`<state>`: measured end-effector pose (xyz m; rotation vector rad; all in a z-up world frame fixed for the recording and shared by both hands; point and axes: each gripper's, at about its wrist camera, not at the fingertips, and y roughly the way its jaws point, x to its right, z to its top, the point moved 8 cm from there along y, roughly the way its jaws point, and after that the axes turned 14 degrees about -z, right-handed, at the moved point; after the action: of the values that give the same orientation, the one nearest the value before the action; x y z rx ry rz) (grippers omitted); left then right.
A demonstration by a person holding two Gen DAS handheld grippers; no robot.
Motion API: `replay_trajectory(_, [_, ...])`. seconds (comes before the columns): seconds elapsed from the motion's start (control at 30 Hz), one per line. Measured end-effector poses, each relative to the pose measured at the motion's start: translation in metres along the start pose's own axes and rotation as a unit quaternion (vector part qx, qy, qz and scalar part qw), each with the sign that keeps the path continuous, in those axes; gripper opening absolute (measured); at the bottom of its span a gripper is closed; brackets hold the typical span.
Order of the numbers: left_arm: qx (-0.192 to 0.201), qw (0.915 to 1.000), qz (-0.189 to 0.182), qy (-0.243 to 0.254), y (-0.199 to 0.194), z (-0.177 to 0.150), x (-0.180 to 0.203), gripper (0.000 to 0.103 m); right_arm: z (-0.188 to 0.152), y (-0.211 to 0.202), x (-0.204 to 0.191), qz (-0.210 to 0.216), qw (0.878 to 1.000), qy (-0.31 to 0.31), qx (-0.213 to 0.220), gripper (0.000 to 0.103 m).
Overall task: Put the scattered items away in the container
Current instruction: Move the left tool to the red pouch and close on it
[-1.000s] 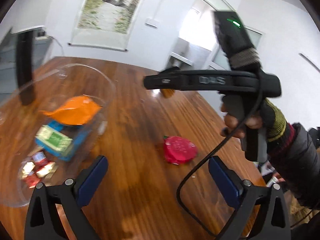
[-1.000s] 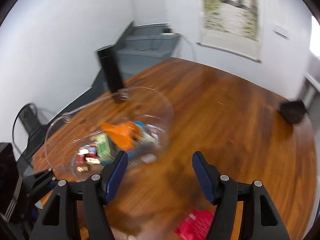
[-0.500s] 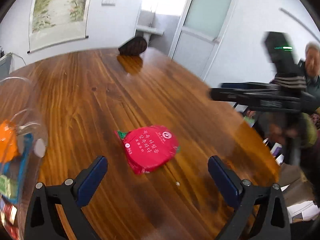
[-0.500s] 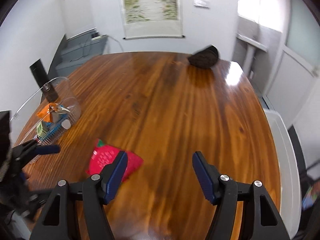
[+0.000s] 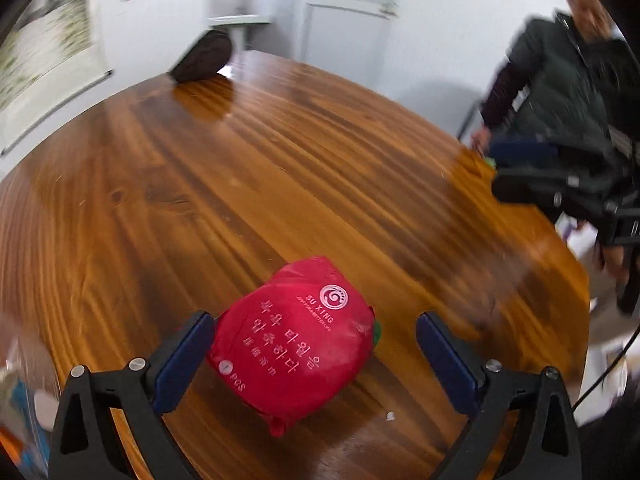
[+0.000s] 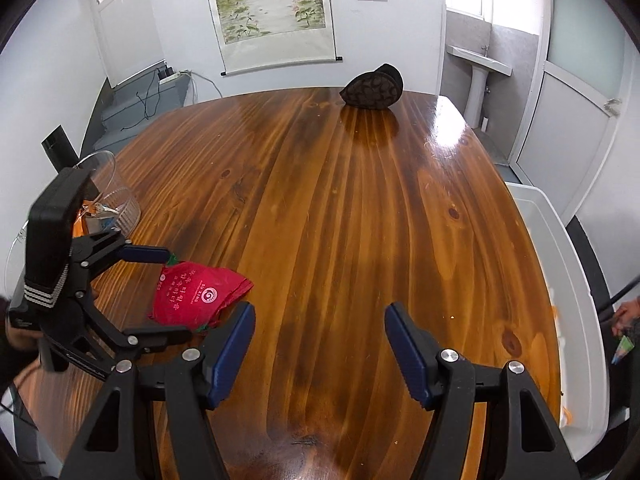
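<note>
The left gripper [image 5: 316, 354] is spread wide around one red packet [image 5: 294, 344] lying flat on the wooden table [image 5: 280, 168]. One blue-padded finger [image 5: 182, 356] sits just beside the packet's near-left edge; whether it touches cannot be told. The other finger stands clear on the right. In the left wrist view the packet's long axis runs from a pinched tail nearest the camera, between the fingers, away and slightly right toward its rounded far end. White printed lettering faces up, and a bit of green shows at its right edge.

The right gripper [image 6: 320, 352] is also spread apart, holding nothing, above bare wood to the right of the packet [image 6: 196, 294]. From there the left gripper [image 6: 172, 296] appears at the left, straddling the packet.

Beyond the left gripper, at the table's left edge, stands one clear plastic container [image 6: 106, 196] with orange and blue items inside; their number cannot be made out.

The table is glossy brown wood with strong grain. At its far end lies one dark brown patterned pouch [image 6: 372, 88]. Behind it, on the white wall, hangs one landscape scroll [image 6: 276, 12]. To the far right are a washbasin [image 6: 478, 64] and a frosted-glass door [image 6: 580, 92]. A white bin [image 6: 560, 264] sits along the table's right edge.
</note>
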<state>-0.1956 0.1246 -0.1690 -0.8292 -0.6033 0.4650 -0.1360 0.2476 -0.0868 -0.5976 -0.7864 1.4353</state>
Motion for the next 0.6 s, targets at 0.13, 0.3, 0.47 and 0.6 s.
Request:
replay_trajectory(0.13, [-0.043,0.9986,-0.001,0.03,0.01,-0.002,-0.002,0.103,0.001,0.002,-0.002,0.002,1.0,-0.001,-0.001,0.068])
replay_trajectory(0.3, [-0.086,0.993,0.015,0.08,0.016,-0.004,-0.001,0.103,0.003,0.007,-0.008,0.011,1.0,0.001,-0.004,0.068])
replay_trajectory(0.47, [-0.126,0.9807,0.053,0.14,0.021,-0.015,0.007,0.102,0.005,0.013,-0.017,0.016,1.0,-0.003,-0.007,0.068])
replay_trajectory(0.6, [-0.091,0.9885,0.054,0.108,0.015,-0.014,0.003,0.096,0.004,0.015,-0.023,0.018,1.0,-0.01,-0.006,0.068])
